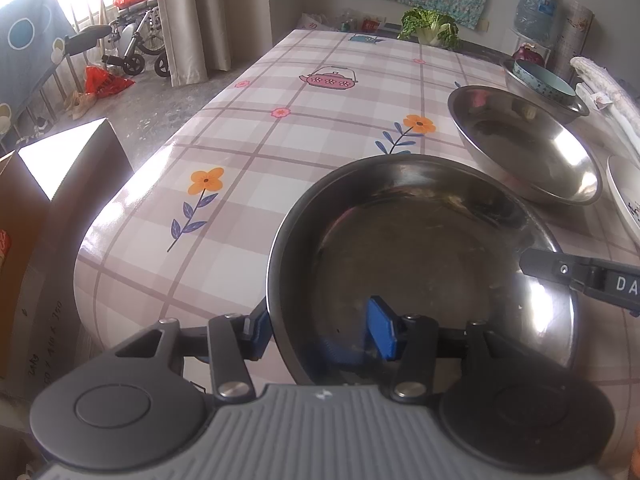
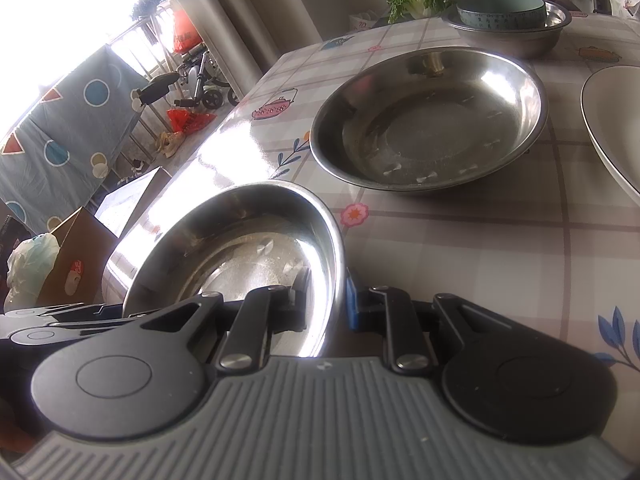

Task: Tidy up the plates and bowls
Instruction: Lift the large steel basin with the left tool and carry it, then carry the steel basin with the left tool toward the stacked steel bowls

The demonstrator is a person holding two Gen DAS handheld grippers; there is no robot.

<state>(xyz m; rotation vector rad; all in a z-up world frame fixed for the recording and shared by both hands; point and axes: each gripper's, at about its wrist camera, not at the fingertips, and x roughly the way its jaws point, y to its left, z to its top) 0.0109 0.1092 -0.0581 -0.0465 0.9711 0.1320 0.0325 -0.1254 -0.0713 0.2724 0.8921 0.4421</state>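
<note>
Both grippers straddle the rim of 1 steel plate (image 1: 420, 264) near the table (image 1: 248, 152) edge: left gripper (image 1: 320, 332) and right gripper (image 2: 328, 304) each look clamped on it. Uneven lifting could let the slick rim slip, striking the second steel plate (image 2: 432, 120) nearby.

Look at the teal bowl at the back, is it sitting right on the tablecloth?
No, the teal bowl sits inside a steel basin, not on the tablecloth.
</note>
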